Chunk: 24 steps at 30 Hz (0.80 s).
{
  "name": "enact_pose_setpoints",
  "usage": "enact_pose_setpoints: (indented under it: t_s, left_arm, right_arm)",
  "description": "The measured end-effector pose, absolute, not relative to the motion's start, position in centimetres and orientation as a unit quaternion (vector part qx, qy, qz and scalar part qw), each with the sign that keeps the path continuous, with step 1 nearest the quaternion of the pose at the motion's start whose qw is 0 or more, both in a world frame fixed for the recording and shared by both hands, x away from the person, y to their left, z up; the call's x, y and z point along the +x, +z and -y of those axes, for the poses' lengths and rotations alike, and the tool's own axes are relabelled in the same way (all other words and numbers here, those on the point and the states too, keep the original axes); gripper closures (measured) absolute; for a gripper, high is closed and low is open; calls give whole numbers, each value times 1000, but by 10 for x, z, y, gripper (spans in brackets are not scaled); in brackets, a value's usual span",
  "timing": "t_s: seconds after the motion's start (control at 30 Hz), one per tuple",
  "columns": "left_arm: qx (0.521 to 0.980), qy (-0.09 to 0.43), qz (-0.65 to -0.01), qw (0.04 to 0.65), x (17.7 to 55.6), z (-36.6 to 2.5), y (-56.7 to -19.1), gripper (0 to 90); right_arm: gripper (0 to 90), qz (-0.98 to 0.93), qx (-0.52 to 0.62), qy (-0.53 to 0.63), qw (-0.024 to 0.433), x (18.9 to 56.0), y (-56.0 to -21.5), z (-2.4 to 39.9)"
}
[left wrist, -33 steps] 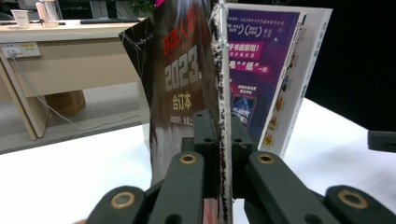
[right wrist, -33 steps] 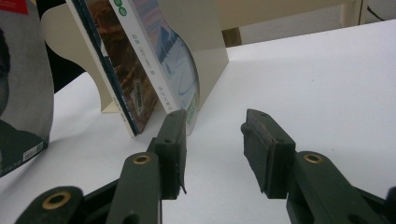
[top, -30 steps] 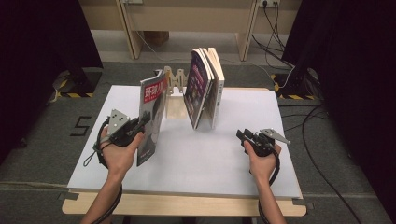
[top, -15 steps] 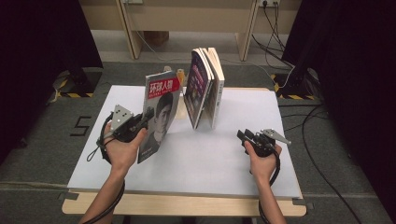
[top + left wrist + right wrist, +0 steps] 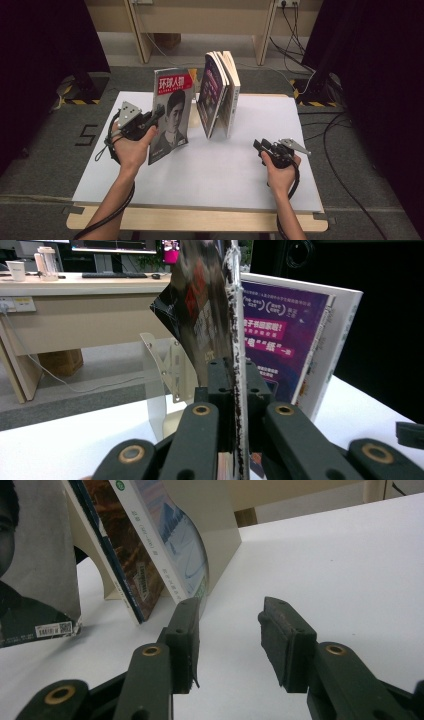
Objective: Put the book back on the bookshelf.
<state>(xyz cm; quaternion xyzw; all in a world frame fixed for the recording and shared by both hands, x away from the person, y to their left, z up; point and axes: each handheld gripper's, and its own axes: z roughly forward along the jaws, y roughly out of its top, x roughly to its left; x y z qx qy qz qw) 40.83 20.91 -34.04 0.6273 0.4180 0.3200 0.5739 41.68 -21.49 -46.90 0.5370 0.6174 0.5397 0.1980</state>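
A magazine with a portrait cover stands upright over the left half of the white table, its lower edge just above the surface. My left gripper is shut on its left edge. In the left gripper view the jaws pinch the magazine's thin edge at my left gripper. A few books lean together behind it, the nearest with a purple cover. My right gripper rests low at the right, open and holding nothing; its open jaws point at the leaning books.
A cream bookend props the books from behind, its base flat on the table. Bare white tabletop lies in front of and right of the books. Wooden desk legs and cables stand on the floor beyond the table's far edge.
My left gripper has moved slightly right and up with the magazine, which has turned so its cover now faces the high view. The right gripper has stayed still.
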Motion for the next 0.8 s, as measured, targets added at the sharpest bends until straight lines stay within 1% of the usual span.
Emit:
enact_pose_setpoints:
  t_s: [0.23, 0.5, 0.8]
  left_arm:
    - [626, 322, -416, 576, 427, -207, -339, 863]
    - [613, 340, -423, 574, 442, -209, -338, 863]
    - [607, 349, -427, 573, 459, -205, -335, 863]
  right_arm:
    - [599, -617, 539, 538, 195, 417, -470, 216]
    - [599, -616, 542, 538, 193, 418, -472, 217]
    - [600, -617, 541, 538, 196, 418, -472, 217]
